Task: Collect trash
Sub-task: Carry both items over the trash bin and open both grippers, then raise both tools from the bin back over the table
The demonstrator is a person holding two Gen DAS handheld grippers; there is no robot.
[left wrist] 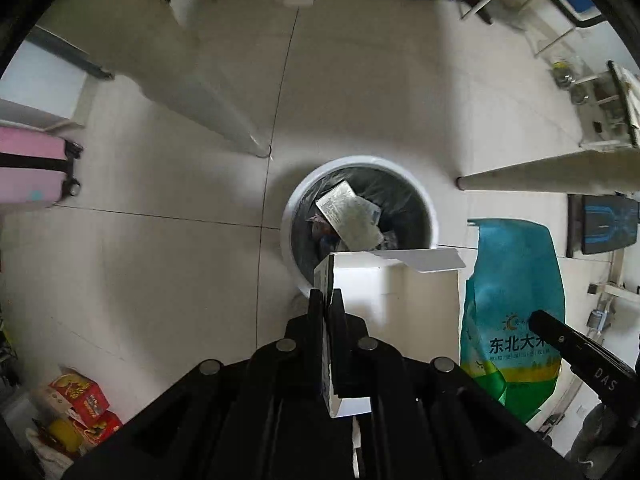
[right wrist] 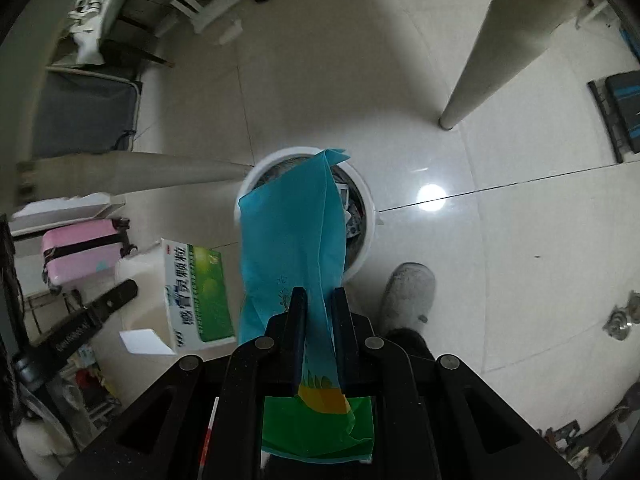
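Left wrist view: the left gripper [left wrist: 327, 300] is closed on a white box [left wrist: 394, 292], held above the near rim of the trash bin [left wrist: 358, 162].

Right wrist view: the right gripper [right wrist: 320, 300] is clamped on a blue bag [right wrist: 292, 236], hanging over the bin's left rim. This looks like the dropping step; next, each should come over the bin's opening and release.
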